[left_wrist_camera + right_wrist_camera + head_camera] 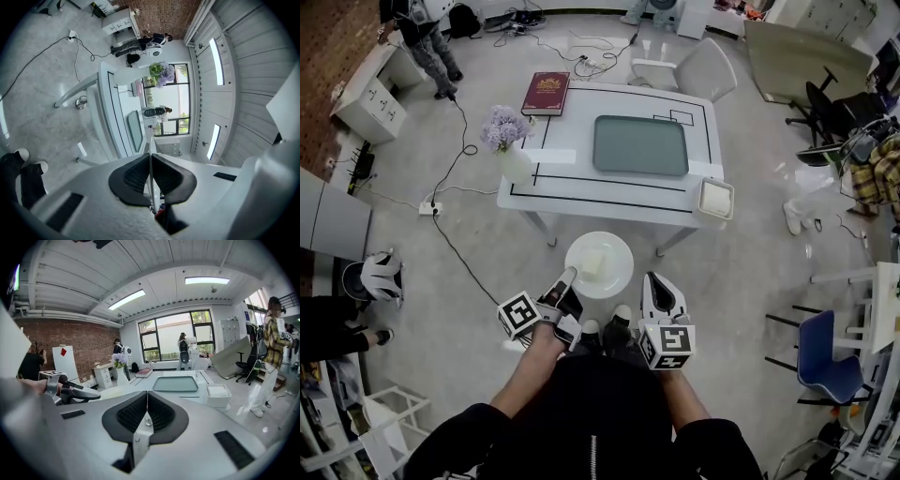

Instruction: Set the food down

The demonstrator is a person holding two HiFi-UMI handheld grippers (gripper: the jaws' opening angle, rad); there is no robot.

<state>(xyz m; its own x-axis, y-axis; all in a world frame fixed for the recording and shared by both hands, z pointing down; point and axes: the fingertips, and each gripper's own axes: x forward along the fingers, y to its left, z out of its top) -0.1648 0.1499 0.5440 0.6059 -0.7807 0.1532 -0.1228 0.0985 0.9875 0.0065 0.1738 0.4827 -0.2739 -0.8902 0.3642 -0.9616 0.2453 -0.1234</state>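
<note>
I'm mid-carry: the plate (615,247) with the food (592,263) hangs short of the counter (581,187). My left fingers (135,176) are clamped on its rim, and my right fingers (131,416) are closed on a thin metal strip (141,436). Next I need to reach forward and lower the plate level.

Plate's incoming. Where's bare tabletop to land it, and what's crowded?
Best patch: the near strip of the table, bordered by the grey tray, the flower vase and the white container. A smaller patch lies between the tray and the red book. Crowded: the left edge with vase and book, and the near-right corner with the container. The tray itself looks empty.
</note>
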